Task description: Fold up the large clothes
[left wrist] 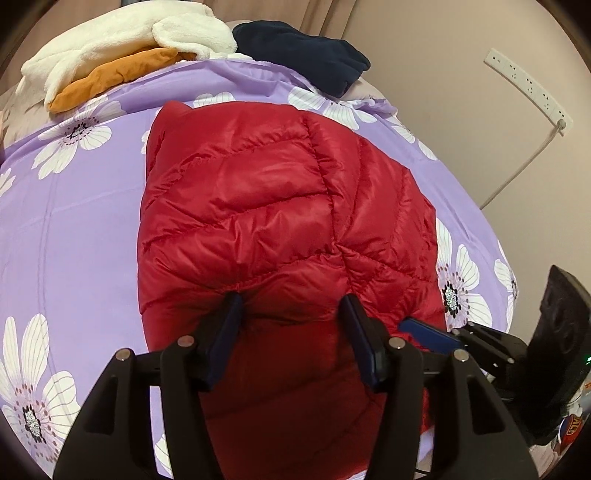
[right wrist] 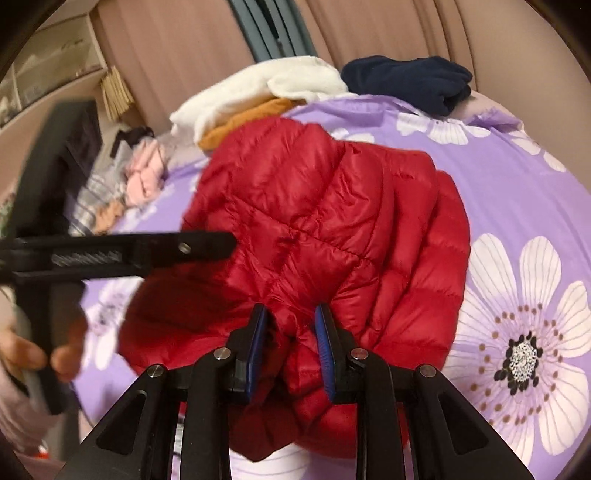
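The red quilted jacket [left wrist: 280, 206] lies folded on the purple floral bedspread [left wrist: 74, 229]. Right gripper [right wrist: 291, 317] fingers pinch its near edge. Left gripper [left wrist: 291, 299] fingers are spread, fabric between them, unpressed.

I see a white power strip [left wrist: 528, 86] on the wall; a shelf [right wrist: 55, 66] stands left; beige curtains [right wrist: 388, 33] hang behind the bed.

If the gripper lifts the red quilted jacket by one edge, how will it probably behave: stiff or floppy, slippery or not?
The red jacket will probably hang floppy: it already bunches and creases between the right gripper. Its shiny fabric looks slippery, so a folded layer may slide on the purple sheet. The puffy quilted panels suggest it is light for its size and may spring back open.
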A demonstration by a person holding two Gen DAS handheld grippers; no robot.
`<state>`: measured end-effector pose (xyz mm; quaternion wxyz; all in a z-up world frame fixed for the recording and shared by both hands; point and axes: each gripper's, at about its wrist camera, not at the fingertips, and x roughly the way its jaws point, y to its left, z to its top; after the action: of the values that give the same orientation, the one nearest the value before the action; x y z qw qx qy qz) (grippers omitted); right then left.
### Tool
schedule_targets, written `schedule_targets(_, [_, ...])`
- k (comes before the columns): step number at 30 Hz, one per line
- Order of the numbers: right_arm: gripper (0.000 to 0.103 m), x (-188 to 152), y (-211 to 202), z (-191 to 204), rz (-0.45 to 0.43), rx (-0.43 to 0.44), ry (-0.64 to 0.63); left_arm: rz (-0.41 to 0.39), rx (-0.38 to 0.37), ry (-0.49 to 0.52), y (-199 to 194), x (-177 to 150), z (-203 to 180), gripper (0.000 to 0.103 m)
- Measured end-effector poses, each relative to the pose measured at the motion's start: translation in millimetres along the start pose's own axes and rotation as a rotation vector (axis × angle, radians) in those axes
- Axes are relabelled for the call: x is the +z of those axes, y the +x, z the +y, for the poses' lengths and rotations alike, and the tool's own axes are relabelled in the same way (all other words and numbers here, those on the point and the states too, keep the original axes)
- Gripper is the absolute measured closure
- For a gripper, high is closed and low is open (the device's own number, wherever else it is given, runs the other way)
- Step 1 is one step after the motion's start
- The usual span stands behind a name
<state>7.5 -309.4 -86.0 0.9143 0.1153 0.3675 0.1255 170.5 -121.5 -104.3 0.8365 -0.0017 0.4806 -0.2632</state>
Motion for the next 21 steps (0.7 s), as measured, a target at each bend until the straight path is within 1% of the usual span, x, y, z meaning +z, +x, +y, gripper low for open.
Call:
schedule_targets(4, [0.079,-6.2,5.3,-5.2,-0.005,0.009,0.02,-0.003,-0.002,0.002,0.6,-2.0,0.0,0.044])
schedule_targets(7, [0.079,-7.1,1.8,-12.0,-0.012,0.041,0.071,-0.006,-0.026,-0.023,-8.2,-3.4,3.0,0.044])
schedule_targets(9, [0.079,-7.7,-1.8,-11.5,-0.017,0.049,0.082,-0.024,-0.055,-0.048,-23.1,-5.5,6.0,0.044])
schedule_targets(14, [0.078,-7.7,-9.8,-11.7,-0.036,0.075,0.113,-0.069,-0.072,-0.078,-50.1,-22.2,9.1,0.044])
schedule_targets(17, [0.077,-7.5,-9.4,-11.0,-0.029,0.083,0.12,-0.06,-0.071,-0.077,-50.2,-35.9,8.1,0.044])
schedule_targets(21, [0.077,-4.6,-14.5,-10.4,-0.028,0.094,0.133,-0.028,-0.043,-0.061,-37.4,-45.6,5.0,0.044])
